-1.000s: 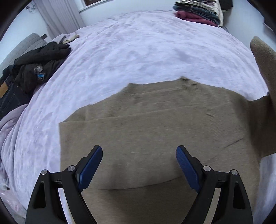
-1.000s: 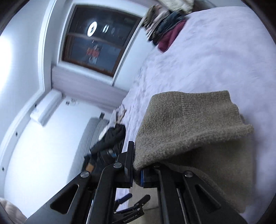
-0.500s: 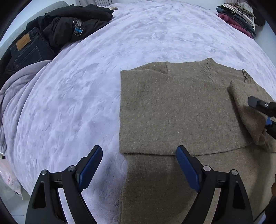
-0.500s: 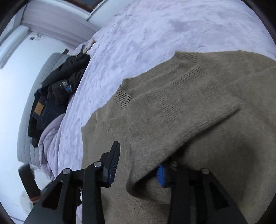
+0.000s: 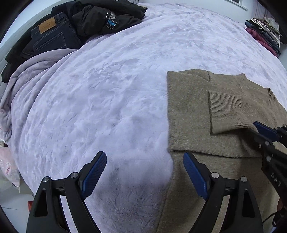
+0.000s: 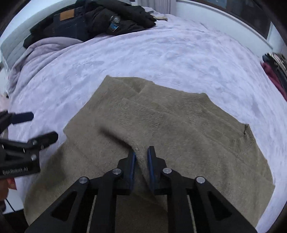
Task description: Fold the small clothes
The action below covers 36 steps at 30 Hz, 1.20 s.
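Sweaters: one, tan, under and ahead of the tongs.
Tongs: two, left and right.
Clothes stacks: one, far ahead right.
Jeans: one pair, far ahead left.
Black jackets: one, beside the jeans.
Blankets: one, lilac.

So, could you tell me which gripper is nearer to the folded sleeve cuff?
Right. The right gripper has the sleeve's fabric between its pads, just behind the sleeve cuff; the left gripper hangs open over the sweater's left edge.
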Available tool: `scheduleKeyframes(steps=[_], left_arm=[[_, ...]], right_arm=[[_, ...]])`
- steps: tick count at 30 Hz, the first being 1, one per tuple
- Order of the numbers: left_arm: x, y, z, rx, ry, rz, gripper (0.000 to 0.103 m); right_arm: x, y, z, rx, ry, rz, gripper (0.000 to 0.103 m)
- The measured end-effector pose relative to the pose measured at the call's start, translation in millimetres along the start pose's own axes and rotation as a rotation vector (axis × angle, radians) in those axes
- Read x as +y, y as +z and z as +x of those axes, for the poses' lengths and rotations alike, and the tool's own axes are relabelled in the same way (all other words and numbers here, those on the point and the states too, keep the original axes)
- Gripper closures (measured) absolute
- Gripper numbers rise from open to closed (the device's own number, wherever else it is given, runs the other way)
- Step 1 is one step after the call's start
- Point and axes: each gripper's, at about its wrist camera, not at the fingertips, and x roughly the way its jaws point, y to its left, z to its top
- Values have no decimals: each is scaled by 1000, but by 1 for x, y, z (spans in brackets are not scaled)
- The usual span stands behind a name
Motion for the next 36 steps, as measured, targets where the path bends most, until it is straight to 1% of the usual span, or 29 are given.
scheduleKeyframes(steps=[1,2,3,5,6,8,11,12,14,16,18,19,20,22,24,26,28,29,31,33,35,36], left_arm=[[1,1,0,0,-1,6,15],[0,3,-1,-3,-6,14,15],[-2,5,-3,-9,-14,23,15],[-12,11,-6,-23,-44,47,15],[-20,15,-8,-30,-61,61,15],[-38,25,-7,-32,-114,90,15],[-67,41,0,-28,-174,126,15],[-76,44,3,-27,-180,139,15],[-96,52,13,-22,-173,170,15],[-110,54,22,-16,-143,197,15],[-117,52,31,0,-94,224,15],[-119,49,35,11,-77,237,15],[-118,47,36,12,-75,243,15],[-116,42,34,3,-75,258,15],[-114,38,34,-6,-64,281,15],[-115,33,33,-14,-56,302,15],[-115,31,31,-18,-43,322,15],[-114,30,29,-18,-42,329,15],[-110,28,25,-2,-52,332,15],[-104,25,24,35,-59,323,15],[-101,19,22,61,-58,315,15],[-100,16,21,67,-59,312,15]], right_arm=[[3,-4,-4,-11,-7,0,69],[0,-9,-11,-22,2,26,64],[-8,-15,-18,-27,12,65,64],[-36,-33,-34,-26,27,204,64],[-56,-49,-47,-19,35,297,64],[-95,-77,-61,-14,59,492,64],[-159,-145,-83,-10,120,866,64],[-174,-166,-87,-12,139,964,64],[-196,-199,-91,-32,162,1125,64],[-210,-218,-89,-51,169,1235,64],[-223,-231,-83,-88,214,1338,64],[-227,-235,-80,-101,236,1377,72],[-230,-235,-79,-122,244,1393,97],[-233,-229,-86,-135,216,1341,97],[-233,-221,-94,-133,168,1247,97],[-233,-220,-91,-89,129,1184,97],[-235,-225,-83,-32,127,1151,96],[-235,-226,-83,-29,129,1151,91],[-233,-229,-89,-33,128,1143,86],[-228,-227,-98,-22,112,1114,81],[-221,-223,-106,-15,92,1073,69],[-216,-220,-111,-13,79,1039,65]])
